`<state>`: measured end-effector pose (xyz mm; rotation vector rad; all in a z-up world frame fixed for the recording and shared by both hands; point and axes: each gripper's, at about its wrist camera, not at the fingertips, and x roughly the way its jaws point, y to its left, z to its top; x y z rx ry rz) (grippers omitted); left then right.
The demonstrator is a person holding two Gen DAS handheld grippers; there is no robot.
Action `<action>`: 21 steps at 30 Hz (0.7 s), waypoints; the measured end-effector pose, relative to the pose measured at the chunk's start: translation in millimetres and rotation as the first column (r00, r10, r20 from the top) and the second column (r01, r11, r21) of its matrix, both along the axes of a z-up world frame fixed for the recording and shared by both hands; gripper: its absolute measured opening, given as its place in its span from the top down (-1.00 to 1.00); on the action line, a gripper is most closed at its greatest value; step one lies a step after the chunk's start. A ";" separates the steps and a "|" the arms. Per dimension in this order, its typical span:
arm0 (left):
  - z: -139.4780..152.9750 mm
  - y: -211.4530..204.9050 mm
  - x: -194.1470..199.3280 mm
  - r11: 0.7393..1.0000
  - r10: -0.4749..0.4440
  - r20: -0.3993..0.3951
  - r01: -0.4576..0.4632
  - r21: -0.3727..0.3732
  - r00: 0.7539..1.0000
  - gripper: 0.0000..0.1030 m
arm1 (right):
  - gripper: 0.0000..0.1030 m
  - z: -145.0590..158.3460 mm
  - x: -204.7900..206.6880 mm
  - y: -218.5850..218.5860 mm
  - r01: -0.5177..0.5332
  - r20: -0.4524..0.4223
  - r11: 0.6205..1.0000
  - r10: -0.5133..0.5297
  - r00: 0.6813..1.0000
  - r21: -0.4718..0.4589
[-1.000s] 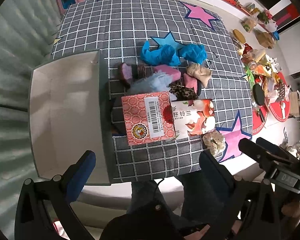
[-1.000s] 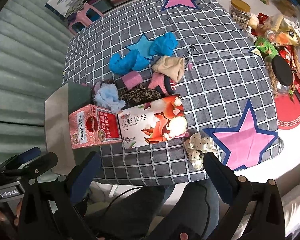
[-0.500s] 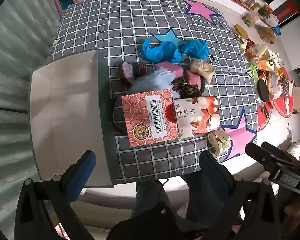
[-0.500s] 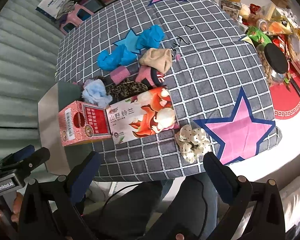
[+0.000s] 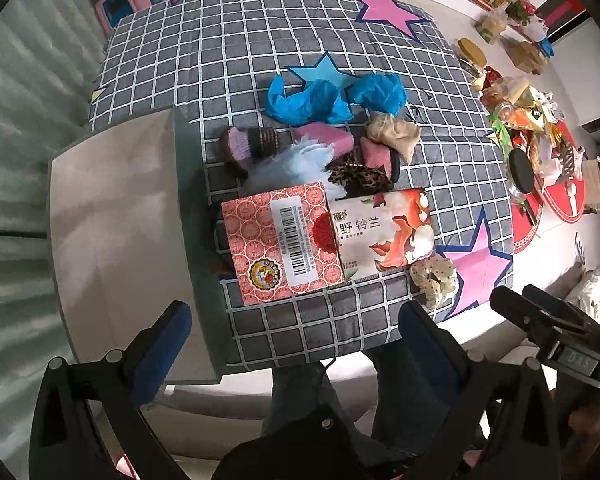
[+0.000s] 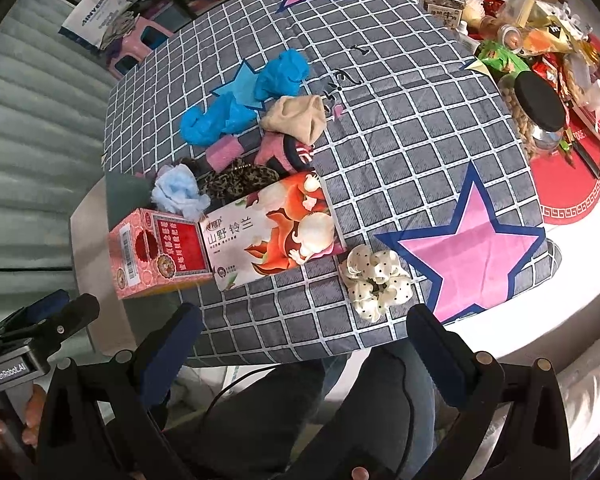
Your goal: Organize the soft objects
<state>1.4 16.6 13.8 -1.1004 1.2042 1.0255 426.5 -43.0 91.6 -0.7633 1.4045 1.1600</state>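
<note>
Partly hidden by boxes [image 5: 284, 240], socks [image 5: 256, 146] lie beyond both spread, empty grippers [image 5: 292, 332].

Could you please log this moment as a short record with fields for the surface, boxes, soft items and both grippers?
surface: checked grey cloth with star patches
boxes: pink box beside white box, touching, near edge
soft items: polka-dot scrunchie alone by pink star; blue bags, beige cloth, leopard scrunchie, light-blue fluffy piece heaped behind the boxes
left gripper: open, empty, above near edge
right gripper: open, empty, scrunchie just ahead
</note>
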 end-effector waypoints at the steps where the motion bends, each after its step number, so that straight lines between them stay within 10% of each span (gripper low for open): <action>1: 0.0 0.2 -0.2 1.000 -0.001 0.002 0.001 0.004 1.000 -1.00 | -1.00 0.8 -0.4 0.6 0.000 0.003 1.000 0.000 1.000 -0.002; 21: -13.9 17.4 -11.0 1.000 -0.013 0.001 0.013 -0.022 1.000 -1.00 | -1.00 -19.1 -12.2 4.8 0.018 0.010 0.998 -0.017 1.000 -0.061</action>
